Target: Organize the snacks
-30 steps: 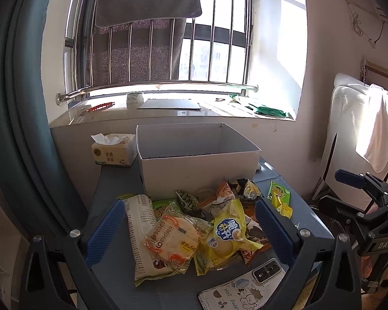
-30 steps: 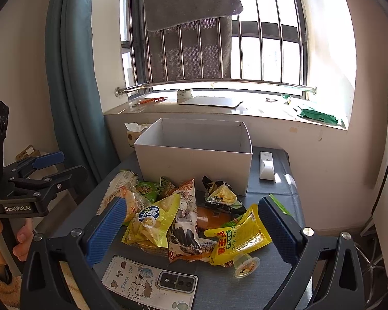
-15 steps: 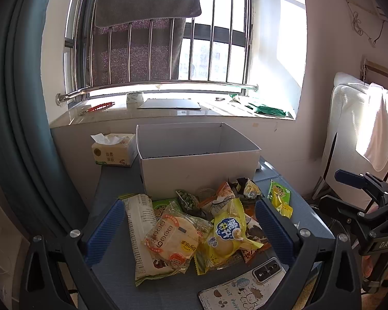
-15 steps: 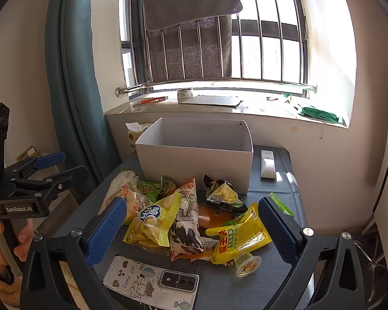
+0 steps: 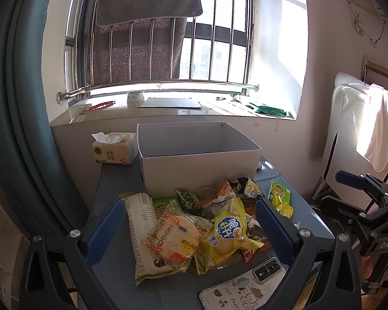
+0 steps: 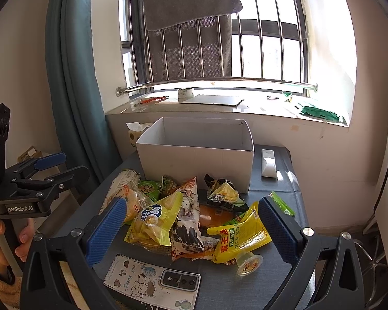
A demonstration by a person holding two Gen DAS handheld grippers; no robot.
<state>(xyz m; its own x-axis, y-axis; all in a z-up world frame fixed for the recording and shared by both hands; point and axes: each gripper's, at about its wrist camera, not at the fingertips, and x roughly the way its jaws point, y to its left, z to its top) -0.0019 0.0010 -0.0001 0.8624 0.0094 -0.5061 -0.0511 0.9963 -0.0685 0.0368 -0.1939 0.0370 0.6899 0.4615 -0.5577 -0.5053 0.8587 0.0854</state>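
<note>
A pile of snack packets lies on the dark table in front of an open, empty white box. In the left wrist view the pile holds a round orange-print cake packet, a yellow chip bag and a long white packet. In the right wrist view I see the yellow chip bag, a yellow pouch and a small jelly cup. My left gripper is open, hovering before the pile. My right gripper is open too, holding nothing.
A phone in a cartoon case lies at the table's near edge. A tissue box stands left of the white box, a white remote to its right. A windowsill and barred window are behind; a teal curtain hangs at left.
Both views have barely shifted; the grippers stay open and the snacks have not moved.
</note>
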